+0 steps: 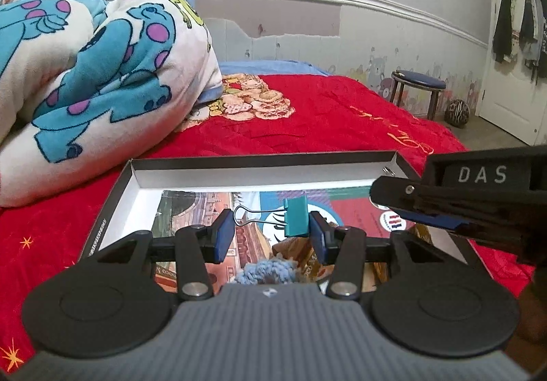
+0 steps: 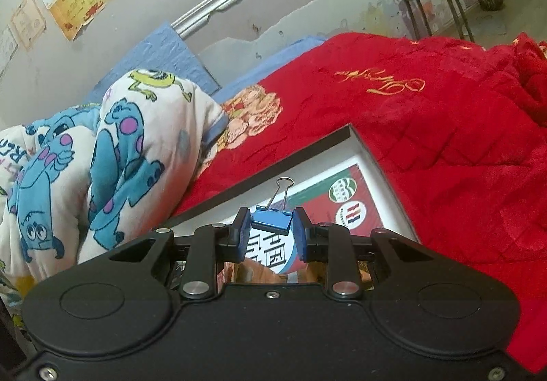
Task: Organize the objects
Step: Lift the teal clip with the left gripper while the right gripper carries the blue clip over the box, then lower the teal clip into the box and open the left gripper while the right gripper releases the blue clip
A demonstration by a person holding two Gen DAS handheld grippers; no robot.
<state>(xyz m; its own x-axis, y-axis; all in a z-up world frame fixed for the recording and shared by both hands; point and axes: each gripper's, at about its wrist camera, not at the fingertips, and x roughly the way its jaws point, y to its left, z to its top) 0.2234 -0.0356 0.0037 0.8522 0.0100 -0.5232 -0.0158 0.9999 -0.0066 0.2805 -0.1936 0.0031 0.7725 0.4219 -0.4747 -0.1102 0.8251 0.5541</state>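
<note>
A shallow dark box lid with a white inside (image 1: 143, 176) lies on the red bedspread and holds printed cards. My left gripper (image 1: 271, 232) is open above it. A teal binder clip (image 1: 295, 217) sits between its fingers, against the right pad, with its wire handle pointing left. In the right wrist view my right gripper (image 2: 271, 232) is shut on a blue binder clip (image 2: 271, 222), held over the box (image 2: 372, 155), wire handle pointing up. The right gripper also shows in the left wrist view (image 1: 478, 203), at the right.
A rolled cartoon-print blanket (image 1: 85, 73) lies to the left of the box on the red bedspread (image 1: 324, 114). A blue fuzzy thing (image 1: 265, 273) lies in the box under the left gripper. A blue stool (image 1: 418, 87) and a ball (image 1: 458, 112) stand on the floor beyond.
</note>
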